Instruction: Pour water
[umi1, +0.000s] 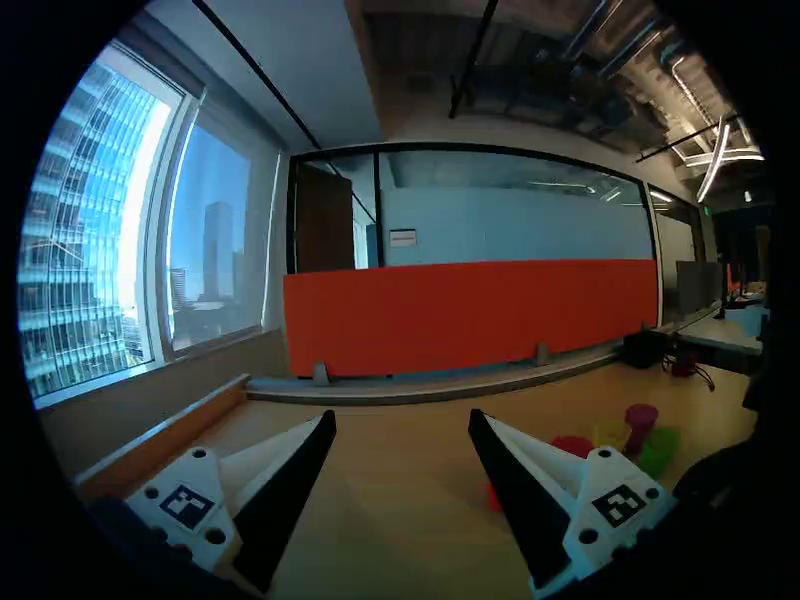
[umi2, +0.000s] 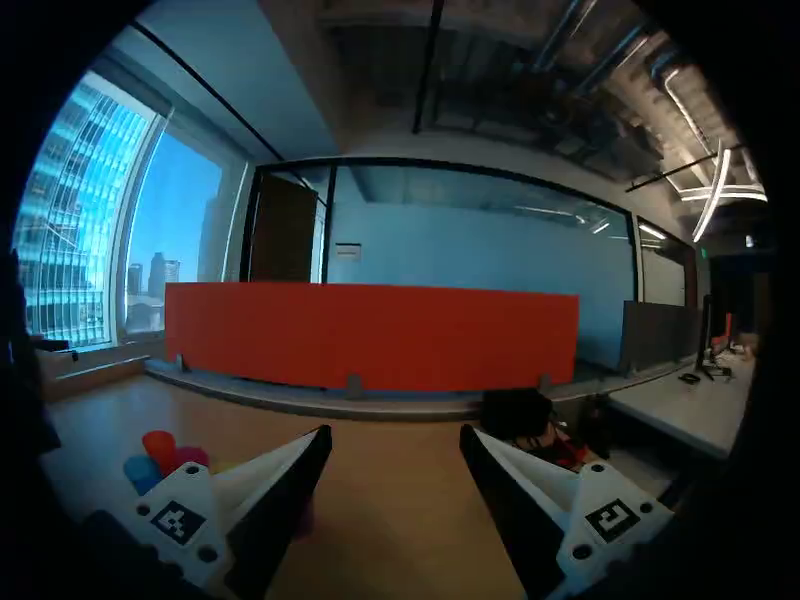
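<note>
We see the left claw (umi1: 401, 414) in the left gripper view, its two fingers spread wide apart with nothing between them, pointing out across a wooden counter (umi1: 400, 510). The cups stand in a small cluster to the right of this claw, past its right-hand finger. A pink cup (umi1: 640, 418) is the tallest, with a yellow cup (umi1: 610, 433) just beside it. A green cup (umi1: 660, 452) is nearer the counter's edge, and a red cup (umi1: 572, 445) sits closest to the finger. They are too small for us to tell whether any holds water.

In the right gripper view the right claw (umi2: 395, 430) is likewise wide apart and grips nothing. Here the cups sit low on the left, beside the claw's left-hand finger. An orange cup (umi2: 158, 448) stands close behind a blue cup (umi2: 141, 470), though we cannot tell if they touch.

Along the far side of the counter runs an orange panel (umi1: 470, 315). Tall windows (umi1: 90, 270) on the left look out on towers.
</note>
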